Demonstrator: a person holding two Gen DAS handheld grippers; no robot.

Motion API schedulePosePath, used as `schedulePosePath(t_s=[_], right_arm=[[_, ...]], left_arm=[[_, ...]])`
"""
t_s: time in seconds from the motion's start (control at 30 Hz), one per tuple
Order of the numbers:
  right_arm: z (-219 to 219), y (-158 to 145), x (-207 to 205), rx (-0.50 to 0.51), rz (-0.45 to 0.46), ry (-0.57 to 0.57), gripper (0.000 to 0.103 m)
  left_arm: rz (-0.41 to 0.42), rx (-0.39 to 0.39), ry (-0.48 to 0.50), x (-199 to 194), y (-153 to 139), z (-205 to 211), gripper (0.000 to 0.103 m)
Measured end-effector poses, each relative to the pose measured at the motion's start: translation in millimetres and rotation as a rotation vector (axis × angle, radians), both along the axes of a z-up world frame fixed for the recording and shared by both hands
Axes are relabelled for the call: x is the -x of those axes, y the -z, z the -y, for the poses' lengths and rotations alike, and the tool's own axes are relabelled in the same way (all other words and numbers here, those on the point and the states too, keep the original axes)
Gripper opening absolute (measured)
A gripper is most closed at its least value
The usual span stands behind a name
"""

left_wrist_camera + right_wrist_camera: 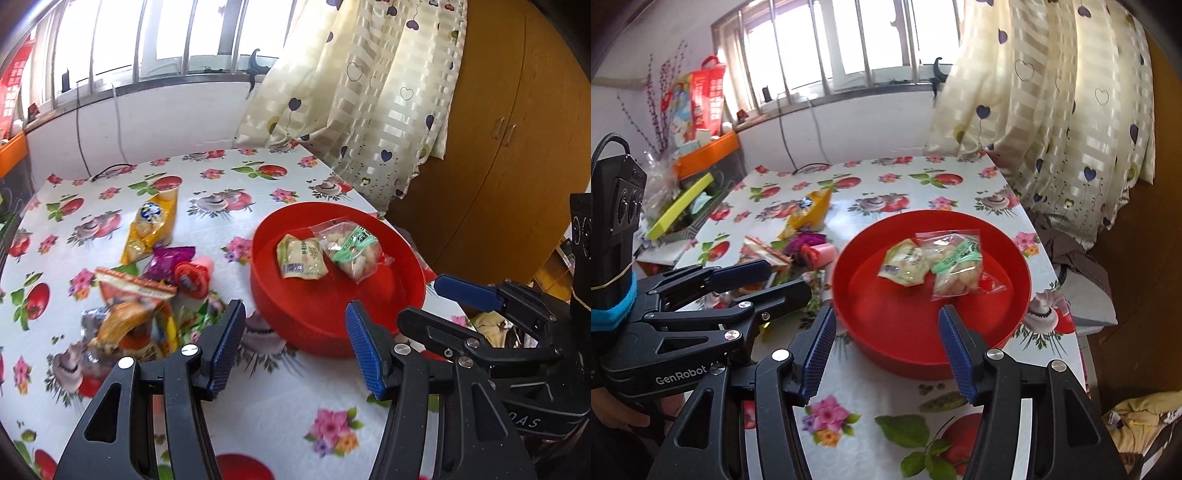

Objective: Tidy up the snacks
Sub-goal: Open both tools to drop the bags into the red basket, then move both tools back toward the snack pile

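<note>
I hold a two-finger gripper in each hand over a table (280, 402) covered with a white cloth printed with fruit and flowers. My left gripper (295, 345) has its blue-padded jaws spread apart with nothing between them. My right gripper (886, 349) is the same: jaws apart, empty, hanging just above the near rim of a red bowl (1015, 295).

The red bowl sits toward the right side of the table. Inside it lie two sealed snack packets touching each other: a pale yellow-green packet (905, 267) on the left and a clear packet with a green label (955, 266) on the right.

To the left of the bowl, on the bare cloth, a loose pile of snacks (136, 306) waits: a yellow bag (153, 229) at the far end, a purple packet (168, 260), a small red-lidded cup (192, 282) and several crinkly wrappers nearest me, overlapping so that I cannot tell them apart.

What could go wrong: the pile is tangled, so closing on one wrapper may drag a neighbour along or pinch only a slippery edge that slides free. My two grippers are close together, so reaching across could knock them against each other or nudge the bowl toward the right edge of the table.
</note>
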State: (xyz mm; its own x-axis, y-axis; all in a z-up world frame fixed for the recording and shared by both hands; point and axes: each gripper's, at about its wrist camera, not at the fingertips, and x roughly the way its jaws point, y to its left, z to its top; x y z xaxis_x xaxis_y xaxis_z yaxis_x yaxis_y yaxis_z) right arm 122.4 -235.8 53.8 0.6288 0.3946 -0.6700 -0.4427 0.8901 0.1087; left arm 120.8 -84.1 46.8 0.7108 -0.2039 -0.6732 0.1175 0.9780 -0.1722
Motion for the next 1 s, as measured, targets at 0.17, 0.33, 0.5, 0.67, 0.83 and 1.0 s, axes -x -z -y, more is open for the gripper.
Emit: schedulePosePath(t_s=[0.17, 0.33, 0.5, 0.67, 0.83, 1.0], right_arm=[[-8.3, -5.9, 15.3, -0.006, 0.011, -0.02, 0.056], [-14.5, -10.9, 29.7, -0.013, 0.031, -0.041, 0.056], [-22.4, -10.8, 43.7, -0.006, 0.054, -0.079, 0.056], [-24.6, -12.1, 50.7, -0.004, 0.059, -0.099, 0.056], [-26.9, -10.7, 50.7, -0.025, 0.054, -0.12, 0.059], [-31.8, -7.4, 47.3, -0.042, 0.036, -0.145, 0.061]], left_arm=[[0.011, 0.0, -0.005, 17.5, -2.6, -7.9, 0.057], [0.032, 0.01, -0.015, 35.1, -7.2, -16.8, 0.057], [0.04, 0.025, -0.034, 49.3, -7.6, -28.9, 0.057], [0.046, 0.046, -0.058, 60.1, -6.9, -42.6, 0.057], [0.044, 0.042, -0.096, 65.7, -4.7, -57.2, 0.057], [0.029, 0.041, -0.128, 66.9, -0.6, -69.3, 0.057]])
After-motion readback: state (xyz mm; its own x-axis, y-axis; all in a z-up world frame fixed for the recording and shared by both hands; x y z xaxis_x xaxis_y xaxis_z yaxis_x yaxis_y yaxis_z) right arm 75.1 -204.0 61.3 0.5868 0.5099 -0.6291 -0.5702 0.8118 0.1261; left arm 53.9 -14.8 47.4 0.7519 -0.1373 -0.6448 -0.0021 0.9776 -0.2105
